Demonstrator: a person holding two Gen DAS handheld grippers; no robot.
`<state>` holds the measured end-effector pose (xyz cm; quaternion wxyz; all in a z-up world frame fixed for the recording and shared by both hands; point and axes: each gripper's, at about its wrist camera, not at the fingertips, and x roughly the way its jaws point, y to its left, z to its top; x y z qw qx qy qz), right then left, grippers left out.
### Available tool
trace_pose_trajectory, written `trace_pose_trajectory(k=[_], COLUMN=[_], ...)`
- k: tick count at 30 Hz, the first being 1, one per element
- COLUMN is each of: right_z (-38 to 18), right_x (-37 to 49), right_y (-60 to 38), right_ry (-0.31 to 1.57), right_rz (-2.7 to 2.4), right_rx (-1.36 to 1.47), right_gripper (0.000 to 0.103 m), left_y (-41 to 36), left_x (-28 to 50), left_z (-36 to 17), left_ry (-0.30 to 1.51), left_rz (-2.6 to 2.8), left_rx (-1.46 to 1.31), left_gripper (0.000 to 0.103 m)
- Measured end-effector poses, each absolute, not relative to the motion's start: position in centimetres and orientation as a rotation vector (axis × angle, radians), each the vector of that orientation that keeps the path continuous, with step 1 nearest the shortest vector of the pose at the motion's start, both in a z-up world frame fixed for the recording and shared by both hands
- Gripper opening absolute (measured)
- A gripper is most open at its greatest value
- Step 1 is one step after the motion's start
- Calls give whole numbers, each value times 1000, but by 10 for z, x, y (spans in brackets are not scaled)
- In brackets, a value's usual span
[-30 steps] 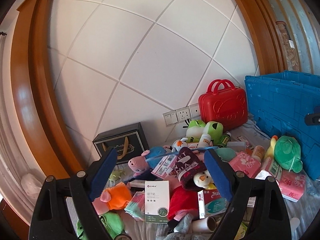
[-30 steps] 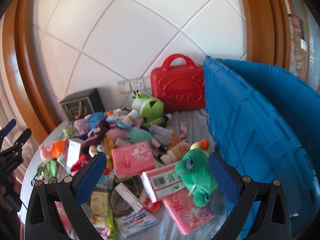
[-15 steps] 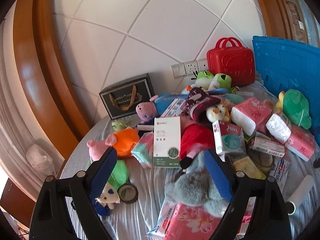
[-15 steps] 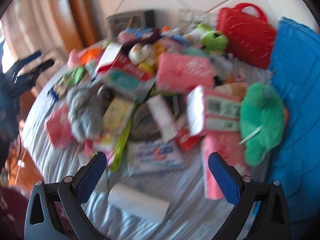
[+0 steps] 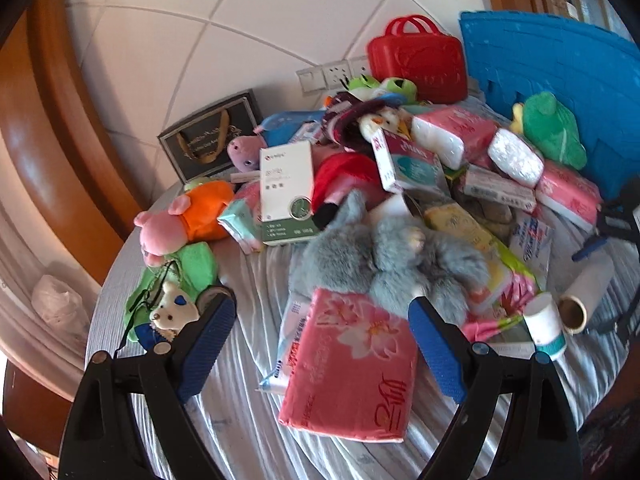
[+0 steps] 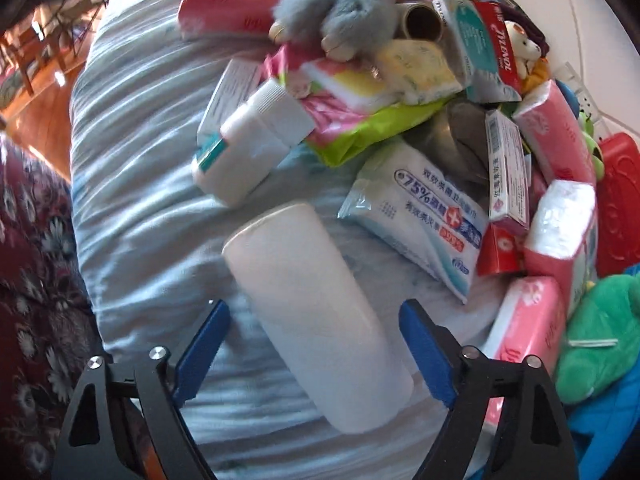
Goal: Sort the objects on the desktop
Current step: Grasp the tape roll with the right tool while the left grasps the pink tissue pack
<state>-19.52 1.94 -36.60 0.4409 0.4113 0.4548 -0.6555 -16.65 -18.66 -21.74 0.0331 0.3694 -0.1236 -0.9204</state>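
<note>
While your right gripper point(image 6: 314, 354) comes down with its jaws just narrowing yet clear of the white paper-towel roll point(image 6: 316, 316) lying on the grey ridged tabletop point(image 6: 144, 208) between them, that roll lies slantwise to the pads, so a squeeze may twist it or roll it away. Your left gripper point(image 5: 320, 344) hangs spread wide and empty over the pink flowered tissue pack point(image 5: 352, 368), whose slick wrapper, wedged under the grey plush toy point(image 5: 384, 256), could drag the plush off the heap.
</note>
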Motion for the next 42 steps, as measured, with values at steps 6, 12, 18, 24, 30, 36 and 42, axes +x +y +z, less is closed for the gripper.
trace_pose_trajectory(k=[6,12,18,24,30,36,42], right_z=[-367,-369,-370,-368,-359,-329,-291], right_x=[-204,-201,-207,-211,-213,-219,-231], right_y=[12,9,1,-1,5,21,26], right_ry=[1080,1067,1051,1002,901,728,650], right_rz=[-1600,-1613,-1600,-1612,-1682,-1765,-1875], right_rx=[1112,1130,1163,1213,1257,1280,1244], right_gripper=[72,75,74,64,54,51,46], left_y=[-191,-191,-175,-181,-182,-185,-180], left_x=[-179,-196,-198,-183,-169,-163,-171], left_z=[-255,-274,-301,-289,-265,-235,-205], left_ry=[-535,-483,-664,-630,-602,-530,-543], left_rz=[-2843,-2878,-2786,-2808,-2815,-2858,-2919], left_rx=[1376,1496,1563,1503,1382,1285,1173], left_gripper=[89,90,92,90,88,88,88])
